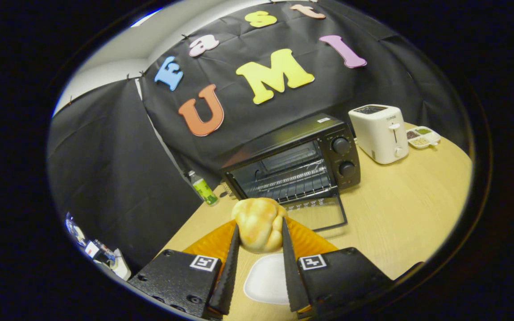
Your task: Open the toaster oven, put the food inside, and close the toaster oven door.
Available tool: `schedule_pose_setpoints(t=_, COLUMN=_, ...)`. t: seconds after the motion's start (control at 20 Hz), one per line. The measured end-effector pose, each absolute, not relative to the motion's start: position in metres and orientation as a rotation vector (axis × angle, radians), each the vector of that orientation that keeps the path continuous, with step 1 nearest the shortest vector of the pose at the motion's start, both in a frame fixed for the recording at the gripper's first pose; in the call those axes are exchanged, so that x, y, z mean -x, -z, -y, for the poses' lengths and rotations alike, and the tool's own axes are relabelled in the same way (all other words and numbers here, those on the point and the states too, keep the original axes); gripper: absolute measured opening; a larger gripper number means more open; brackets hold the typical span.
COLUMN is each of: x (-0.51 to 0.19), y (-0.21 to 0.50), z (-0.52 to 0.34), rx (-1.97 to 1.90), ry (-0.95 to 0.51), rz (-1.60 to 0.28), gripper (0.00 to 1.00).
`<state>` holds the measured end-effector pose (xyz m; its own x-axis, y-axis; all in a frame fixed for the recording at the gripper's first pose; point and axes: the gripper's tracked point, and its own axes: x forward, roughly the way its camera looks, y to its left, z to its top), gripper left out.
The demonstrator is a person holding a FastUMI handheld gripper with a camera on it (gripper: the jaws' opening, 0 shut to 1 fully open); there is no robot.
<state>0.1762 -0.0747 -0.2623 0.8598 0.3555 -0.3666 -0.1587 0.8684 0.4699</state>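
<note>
Gripped between my jaws, bread roll (pixel 259 225) hangs before the open oven (pixel 293 166); it could snag the lowered door (pixel 319 213).

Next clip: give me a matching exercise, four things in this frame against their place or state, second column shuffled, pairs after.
Things:
1. bread roll
2. toaster oven door
3. white toaster
4. white plate

Places or states:
A. folded down open onto the table
B. on the table beneath the tongs
C. gripped between the tongs' fingers
D. standing beside the oven's knob side

Pairs: 1-C, 2-A, 3-D, 4-B
</note>
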Motion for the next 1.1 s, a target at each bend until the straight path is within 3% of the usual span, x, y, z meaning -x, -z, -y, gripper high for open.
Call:
schedule_pose_setpoints(t=0.7, x=-0.389, y=0.335, z=0.08, rx=-0.333, ry=-0.112, rz=-0.571, gripper=0.53)
schedule_pose_setpoints(t=1.0, x=-0.428, y=0.352, z=0.08, rx=-0.25, ry=-0.062, rz=-0.593, gripper=0.53)
schedule_pose_setpoints(t=1.1, x=-0.432, y=0.349, z=0.078, rx=-0.212, ry=-0.06, rz=-0.575, gripper=0.58)
